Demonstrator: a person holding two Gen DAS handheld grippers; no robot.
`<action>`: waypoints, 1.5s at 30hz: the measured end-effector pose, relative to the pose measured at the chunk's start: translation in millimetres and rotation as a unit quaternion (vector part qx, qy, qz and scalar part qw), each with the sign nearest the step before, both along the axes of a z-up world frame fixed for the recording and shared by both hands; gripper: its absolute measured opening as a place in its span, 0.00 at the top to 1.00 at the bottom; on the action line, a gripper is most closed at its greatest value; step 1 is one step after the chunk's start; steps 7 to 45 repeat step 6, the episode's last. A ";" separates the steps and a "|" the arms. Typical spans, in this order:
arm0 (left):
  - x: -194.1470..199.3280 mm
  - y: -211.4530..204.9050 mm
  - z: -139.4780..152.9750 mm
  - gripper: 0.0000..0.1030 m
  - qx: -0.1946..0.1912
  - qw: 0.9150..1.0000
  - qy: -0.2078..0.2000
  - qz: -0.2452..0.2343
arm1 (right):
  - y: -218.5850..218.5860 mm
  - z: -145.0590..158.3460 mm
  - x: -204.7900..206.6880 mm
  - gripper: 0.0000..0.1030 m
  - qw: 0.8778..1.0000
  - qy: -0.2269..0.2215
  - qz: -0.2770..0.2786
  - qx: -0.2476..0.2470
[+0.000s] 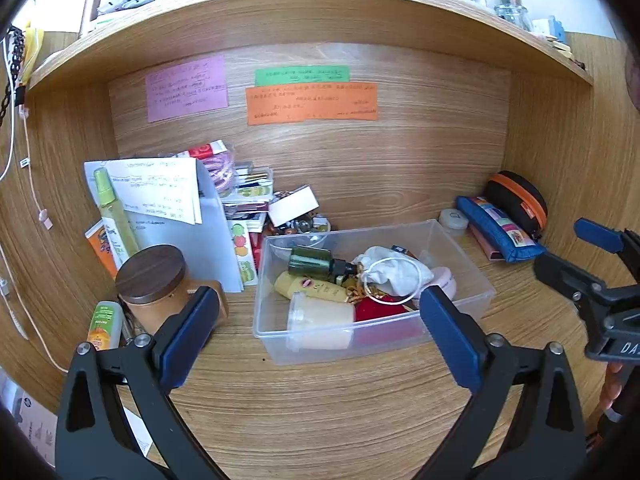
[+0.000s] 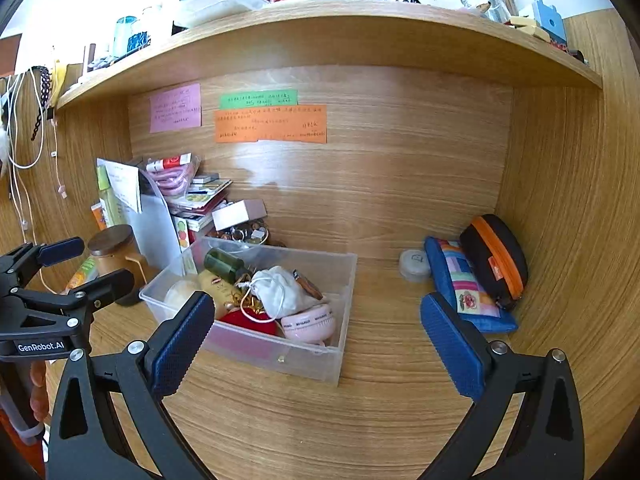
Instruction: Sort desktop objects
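Note:
A clear plastic bin (image 1: 472, 280) (image 2: 344, 280) sits on the wooden desk. It holds a dark green bottle (image 1: 312, 262), a yellow tube (image 1: 310, 286), a white drawstring pouch (image 1: 396, 272) (image 2: 280, 292), a capped clear cup (image 1: 320, 320), a red item and a pink round case (image 2: 310, 322). My left gripper (image 1: 316, 332) is open and empty, just in front of the bin. My right gripper (image 2: 316, 340) is open and empty, at the bin's right front. Each gripper shows in the other's view, the right (image 1: 596, 264) and the left (image 2: 80, 264).
At the right wall lie a blue patchwork pouch (image 2: 464, 288), a black and orange zip case (image 2: 496, 260) and a small white round tin (image 2: 414, 266). At the left stand a wooden-lidded jar (image 1: 152, 280), spray bottles, papers and stacked boxes (image 1: 248, 200). Notes are stuck on the back panel.

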State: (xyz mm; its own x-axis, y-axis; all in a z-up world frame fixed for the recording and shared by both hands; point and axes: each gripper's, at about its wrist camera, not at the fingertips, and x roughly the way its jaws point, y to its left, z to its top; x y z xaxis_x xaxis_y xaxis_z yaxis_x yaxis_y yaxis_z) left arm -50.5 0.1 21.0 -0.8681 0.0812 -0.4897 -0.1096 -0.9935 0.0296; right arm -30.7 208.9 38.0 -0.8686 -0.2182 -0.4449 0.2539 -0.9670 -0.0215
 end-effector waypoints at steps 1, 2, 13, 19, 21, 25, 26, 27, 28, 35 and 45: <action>0.5 0.9 -0.5 0.01 0.000 1.000 0.002 -0.003 | -0.3 -1.6 0.8 0.00 1.000 -0.001 0.001 -0.001; 1.1 2.4 -1.0 0.01 -0.002 1.000 0.004 -0.004 | -0.6 -3.3 1.4 0.00 1.000 -0.002 0.003 -0.003; -0.3 5.5 -3.2 0.01 -0.005 1.000 0.004 -0.006 | 0.7 -8.3 0.8 0.00 1.000 -0.006 0.001 -0.006; -0.3 5.5 -3.2 0.01 -0.005 1.000 0.004 -0.006 | 0.7 -8.3 0.8 0.00 1.000 -0.006 0.001 -0.006; -0.3 5.5 -3.2 0.01 -0.005 1.000 0.004 -0.006 | 0.7 -8.3 0.8 0.00 1.000 -0.006 0.001 -0.006; -0.3 5.5 -3.2 0.01 -0.005 1.000 0.004 -0.006 | 0.7 -8.3 0.8 0.00 1.000 -0.006 0.001 -0.006; -0.3 5.5 -3.2 0.01 -0.005 1.000 0.004 -0.006 | 0.7 -8.3 0.8 0.00 1.000 -0.006 0.001 -0.006; -0.3 5.5 -3.2 0.01 -0.005 1.000 0.004 -0.006 | 0.7 -8.3 0.8 0.00 1.000 -0.006 0.001 -0.006; -0.3 5.5 -3.2 0.01 -0.005 1.000 0.004 -0.006 | 0.7 -8.3 0.8 0.00 1.000 -0.006 0.001 -0.006; -0.3 5.5 -3.2 0.01 -0.005 1.000 0.004 -0.006 | 0.7 -8.3 0.8 0.00 1.000 -0.006 0.001 -0.006; -0.3 5.5 -3.2 0.01 -0.005 1.000 0.004 -0.006 | 0.7 -8.3 0.8 0.00 1.000 -0.006 0.001 -0.006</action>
